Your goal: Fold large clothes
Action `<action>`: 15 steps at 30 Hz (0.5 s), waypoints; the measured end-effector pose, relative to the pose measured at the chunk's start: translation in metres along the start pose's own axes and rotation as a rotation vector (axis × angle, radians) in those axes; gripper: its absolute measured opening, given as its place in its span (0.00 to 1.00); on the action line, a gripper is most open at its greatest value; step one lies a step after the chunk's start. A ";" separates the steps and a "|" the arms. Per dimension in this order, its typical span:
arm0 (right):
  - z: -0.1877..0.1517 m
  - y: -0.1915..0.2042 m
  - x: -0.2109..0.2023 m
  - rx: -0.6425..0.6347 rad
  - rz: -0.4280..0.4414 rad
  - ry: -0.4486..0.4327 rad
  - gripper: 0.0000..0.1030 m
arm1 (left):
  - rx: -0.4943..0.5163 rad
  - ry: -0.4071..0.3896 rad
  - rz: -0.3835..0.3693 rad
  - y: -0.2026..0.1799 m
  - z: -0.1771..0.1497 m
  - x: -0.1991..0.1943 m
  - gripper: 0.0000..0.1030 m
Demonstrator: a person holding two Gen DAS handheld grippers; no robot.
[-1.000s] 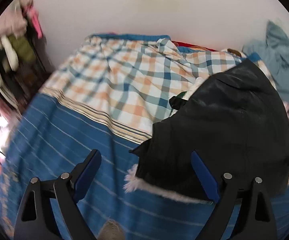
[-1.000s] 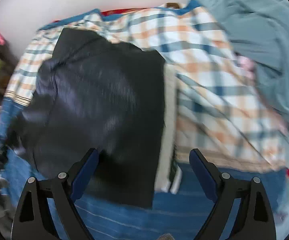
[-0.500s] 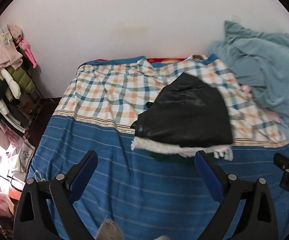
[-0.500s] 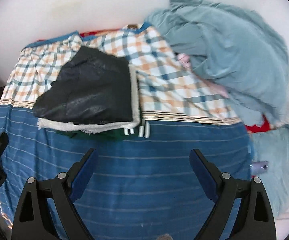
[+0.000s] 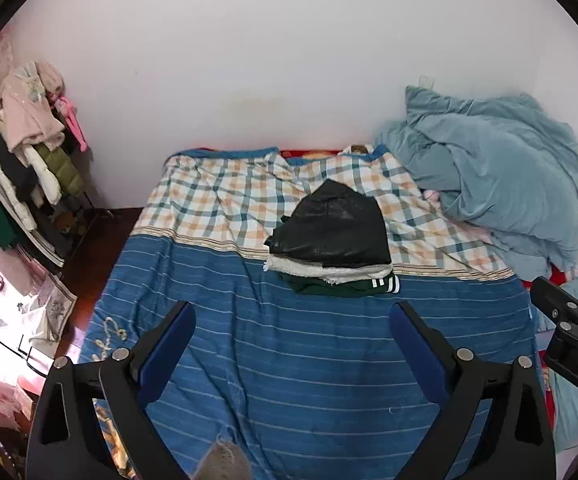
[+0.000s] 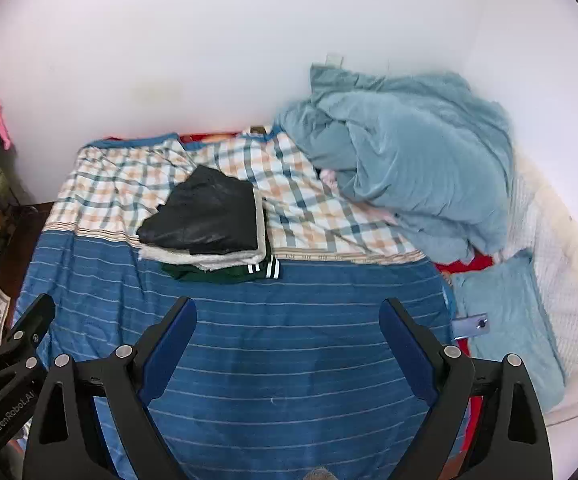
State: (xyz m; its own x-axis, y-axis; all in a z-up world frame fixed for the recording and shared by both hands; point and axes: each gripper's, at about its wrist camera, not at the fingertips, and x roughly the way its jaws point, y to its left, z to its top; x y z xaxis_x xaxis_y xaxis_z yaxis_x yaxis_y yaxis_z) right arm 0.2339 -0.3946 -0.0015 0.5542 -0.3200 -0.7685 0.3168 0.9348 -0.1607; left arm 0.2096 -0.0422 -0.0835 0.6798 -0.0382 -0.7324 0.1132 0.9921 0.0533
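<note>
both grippers have pulled well back from the black jacket (image 5: 331, 232) since the earlier frames, where it filled the views; now it sits small, well beyond the fingertips. jacket is folded, lying on top of a stack: white fleecy layer (image 5: 321, 270) under it (could be its own lining, cannot tell), then a dark green garment (image 5: 329, 286) with white stripes at the bottom. stack sits on the bed (image 5: 289, 360), right on the seam where the plaid part of the cover meets the blue striped part.

handling, as a judgement: jacket looks like glossy faux leather, so fairly heavy, smooth and a bit slippery on top, semi-stiff, holds a crease but may spring open. fleece edge is soft and grippy, better place to pinch. take it at the near folded edge, at both corners, one gripper each, and lift low so the layers don't slide off each other.

left gripper (image 5: 291, 326) fingers spread wide, holding nothing, hovering over the blue stripes nearer the camera than the stack. right gripper (image 6: 287, 322) same, spread wide and empty.

outward from the stack: crumpled light blue blanket (image 5: 497, 184) to its right against the wall, clothes rack (image 5: 29, 152) well off to its left, small phone (image 6: 471, 325) on the bed's edge to the stack's right.
</note>
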 end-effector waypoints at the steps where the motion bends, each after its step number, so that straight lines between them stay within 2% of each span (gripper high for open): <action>1: -0.002 -0.002 -0.014 0.000 0.005 -0.011 0.91 | -0.003 -0.012 0.005 0.000 -0.001 -0.013 0.96; 8: -0.021 -0.020 -0.098 0.016 0.035 -0.078 0.91 | -0.012 -0.075 0.005 0.000 -0.008 -0.071 0.96; 15: -0.034 -0.032 -0.144 0.027 0.049 -0.114 0.91 | -0.014 -0.114 0.014 0.002 -0.016 -0.101 0.96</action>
State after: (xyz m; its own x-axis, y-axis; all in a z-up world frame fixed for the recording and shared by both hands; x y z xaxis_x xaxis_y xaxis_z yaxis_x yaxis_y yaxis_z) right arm 0.1176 -0.3726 0.0930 0.6530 -0.2908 -0.6993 0.3071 0.9457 -0.1065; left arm 0.1299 -0.0345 -0.0201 0.7590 -0.0370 -0.6501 0.0939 0.9942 0.0530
